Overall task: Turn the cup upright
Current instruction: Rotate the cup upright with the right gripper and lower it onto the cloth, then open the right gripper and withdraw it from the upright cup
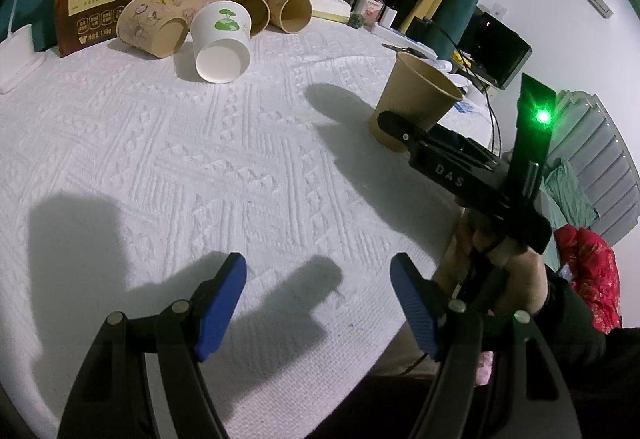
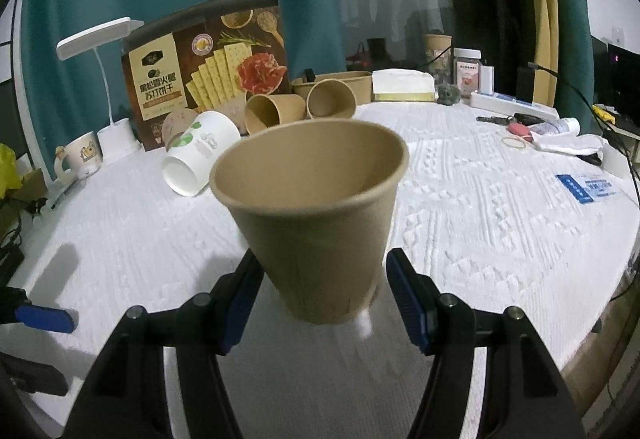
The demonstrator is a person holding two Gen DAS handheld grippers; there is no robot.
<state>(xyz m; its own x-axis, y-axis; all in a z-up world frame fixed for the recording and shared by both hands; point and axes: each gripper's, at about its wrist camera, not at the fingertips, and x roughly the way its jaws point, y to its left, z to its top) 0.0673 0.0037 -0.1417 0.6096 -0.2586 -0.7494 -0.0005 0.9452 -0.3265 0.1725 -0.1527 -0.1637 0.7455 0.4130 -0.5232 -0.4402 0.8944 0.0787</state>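
A brown paper cup (image 2: pixel 316 223) stands mouth up, slightly tilted, on the white textured table (image 2: pixel 500 231). My right gripper (image 2: pixel 320 299) is open, its blue pads on either side of the cup's lower part with a gap on the right; I cannot tell if the left pad touches. The same cup (image 1: pixel 416 95) shows in the left wrist view with the right gripper (image 1: pixel 400 127) at its base. My left gripper (image 1: pixel 318 299) is open and empty above the table's near edge.
Several cups lie on their sides at the back: a white cup (image 1: pixel 220 43) (image 2: pixel 198 159) and brown ones (image 2: pixel 276 111). A cracker box (image 2: pixel 208 75), desk lamp (image 2: pixel 96 43), mug (image 2: pixel 80 155), jars, keys (image 2: pixel 516 123) and a blue card (image 2: pixel 588 187) ring the table.
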